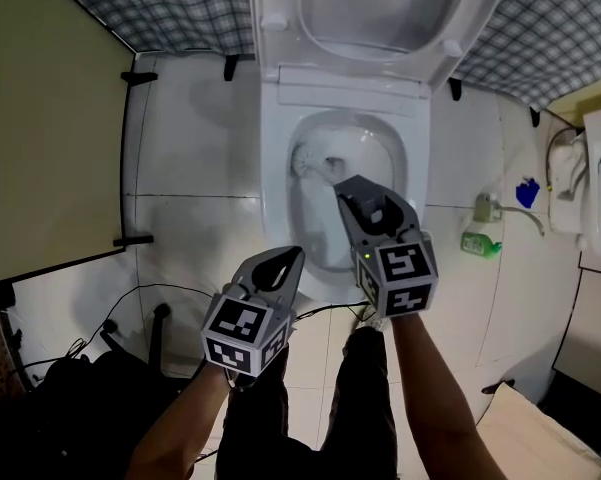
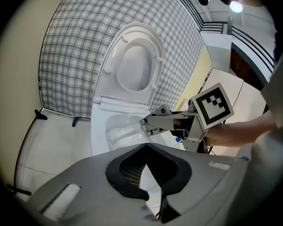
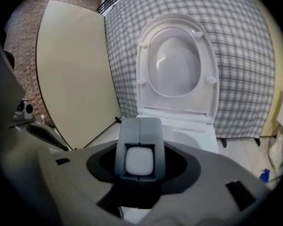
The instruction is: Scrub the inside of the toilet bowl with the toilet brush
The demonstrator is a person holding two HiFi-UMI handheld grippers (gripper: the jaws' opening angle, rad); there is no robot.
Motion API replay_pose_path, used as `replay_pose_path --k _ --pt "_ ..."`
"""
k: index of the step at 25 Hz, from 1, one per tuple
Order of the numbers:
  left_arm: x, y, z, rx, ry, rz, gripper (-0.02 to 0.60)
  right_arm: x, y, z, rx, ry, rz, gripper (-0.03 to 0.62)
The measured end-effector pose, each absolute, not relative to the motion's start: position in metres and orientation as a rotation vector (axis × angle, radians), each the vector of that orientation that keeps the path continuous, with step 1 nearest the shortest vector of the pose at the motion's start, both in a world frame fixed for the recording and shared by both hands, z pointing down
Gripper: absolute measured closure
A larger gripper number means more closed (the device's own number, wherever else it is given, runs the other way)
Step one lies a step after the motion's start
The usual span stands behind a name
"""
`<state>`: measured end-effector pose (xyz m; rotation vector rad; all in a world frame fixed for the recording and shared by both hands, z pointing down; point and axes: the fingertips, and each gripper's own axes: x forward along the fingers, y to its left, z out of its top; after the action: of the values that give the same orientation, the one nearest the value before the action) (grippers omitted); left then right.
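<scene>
Hanging idle at the left, the left gripper (image 1: 282,258) is closed on nothing. Mid-frame, the toilet brush (image 1: 307,159) has its head against the toilet bowl's (image 1: 406,160) far-left wall — scrubbing looks under way, with most of the bowl probably still to cover. Rightward, the right gripper (image 1: 354,186) clamps the handle; only its own view shows the handle's butt end between the jaws — the bristles show clearly only from overhead.

Bathroom, by the white toilet (image 1: 280,158) with raised lid (image 1: 372,8), pale tiled floor (image 1: 195,153), checked wall (image 1: 160,3)
</scene>
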<state>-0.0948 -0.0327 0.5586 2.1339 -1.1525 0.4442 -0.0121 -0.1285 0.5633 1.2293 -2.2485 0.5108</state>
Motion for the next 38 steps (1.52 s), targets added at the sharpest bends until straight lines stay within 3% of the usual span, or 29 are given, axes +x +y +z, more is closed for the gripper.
replay_pose_path --k 6,19,38 --pt "-0.085 -0.021 0.56 2.131 -1.146 0.442 0.572 -0.013 -0.08 0.571 1.093 -2.238 0.52 0.373" --pt "-0.067 -0.007 0.556 2.137 -1.136 0.432 0.572 0.053 -0.005 0.584 0.904 -2.08 0.469 0.373" --pt "-0.085 0.006 0.564 2.097 -1.176 0.431 0.572 0.036 -0.077 0.655 0.714 -1.904 0.329 0.373"
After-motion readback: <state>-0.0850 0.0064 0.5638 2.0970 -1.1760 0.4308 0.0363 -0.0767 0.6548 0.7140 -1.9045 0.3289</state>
